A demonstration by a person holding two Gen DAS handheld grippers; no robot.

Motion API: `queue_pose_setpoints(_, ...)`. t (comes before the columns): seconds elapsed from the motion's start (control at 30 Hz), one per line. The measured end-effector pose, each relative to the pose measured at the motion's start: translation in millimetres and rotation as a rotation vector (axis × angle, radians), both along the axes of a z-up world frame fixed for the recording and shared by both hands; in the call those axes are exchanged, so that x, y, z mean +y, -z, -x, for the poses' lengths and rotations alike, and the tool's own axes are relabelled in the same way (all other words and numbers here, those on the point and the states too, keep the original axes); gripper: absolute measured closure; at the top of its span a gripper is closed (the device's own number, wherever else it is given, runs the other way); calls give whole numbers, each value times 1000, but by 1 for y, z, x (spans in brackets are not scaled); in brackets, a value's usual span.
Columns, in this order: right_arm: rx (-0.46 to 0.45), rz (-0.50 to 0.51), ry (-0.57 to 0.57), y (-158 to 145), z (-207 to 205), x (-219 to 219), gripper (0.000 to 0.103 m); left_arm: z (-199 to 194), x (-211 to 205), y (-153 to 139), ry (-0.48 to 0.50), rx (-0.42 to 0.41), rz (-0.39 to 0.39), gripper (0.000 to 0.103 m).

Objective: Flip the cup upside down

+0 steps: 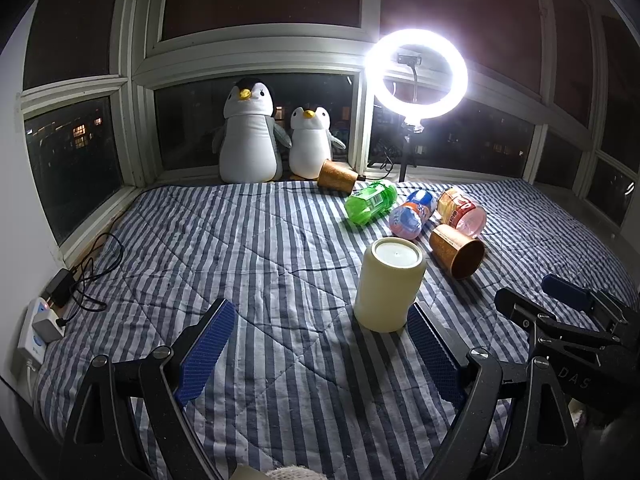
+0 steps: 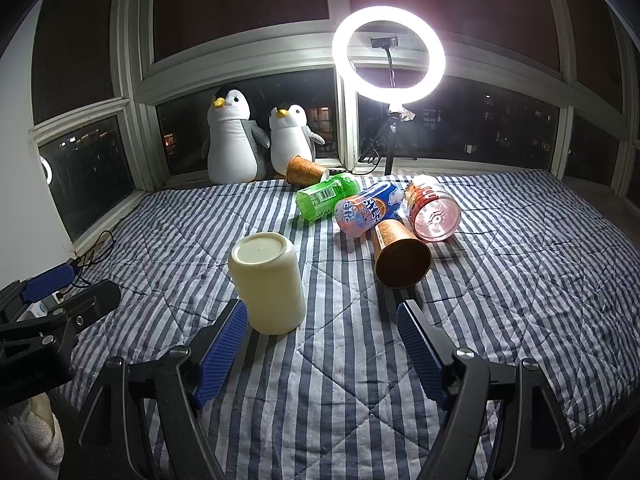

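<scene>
A cream cup (image 1: 388, 284) stands upside down on the striped quilt, its flat base up; it also shows in the right wrist view (image 2: 269, 282). My left gripper (image 1: 320, 320) is open and empty, its right finger pad (image 1: 434, 354) just beside the cup's foot. My right gripper (image 2: 322, 322) is open and empty, its left pad (image 2: 224, 354) close to the cup. Each gripper shows at the edge of the other's view: the right gripper (image 1: 568, 304) and the left gripper (image 2: 60, 292).
A copper cup (image 1: 458, 250) lies on its side right of the cream cup. Behind it lie a green bottle (image 1: 370, 203), an orange-blue bottle (image 1: 412, 215) and a red bottle (image 1: 462, 211). A second copper cup (image 1: 337, 176), two penguin plushes (image 1: 250, 136), a ring light (image 1: 416, 74). Power strip (image 1: 38, 330) at left.
</scene>
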State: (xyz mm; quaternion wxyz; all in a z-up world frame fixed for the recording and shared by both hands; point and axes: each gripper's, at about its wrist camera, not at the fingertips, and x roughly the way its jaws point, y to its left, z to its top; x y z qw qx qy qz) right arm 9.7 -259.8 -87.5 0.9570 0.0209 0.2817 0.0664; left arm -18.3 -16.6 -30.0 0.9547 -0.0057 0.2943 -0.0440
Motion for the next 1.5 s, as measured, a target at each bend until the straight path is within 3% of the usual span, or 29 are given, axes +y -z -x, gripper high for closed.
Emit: queue_pose_setpoints(1.5, 5, 6, 2, 4, -2, -3, 29, -1, -4, -6, 6, -18, -13, 11)
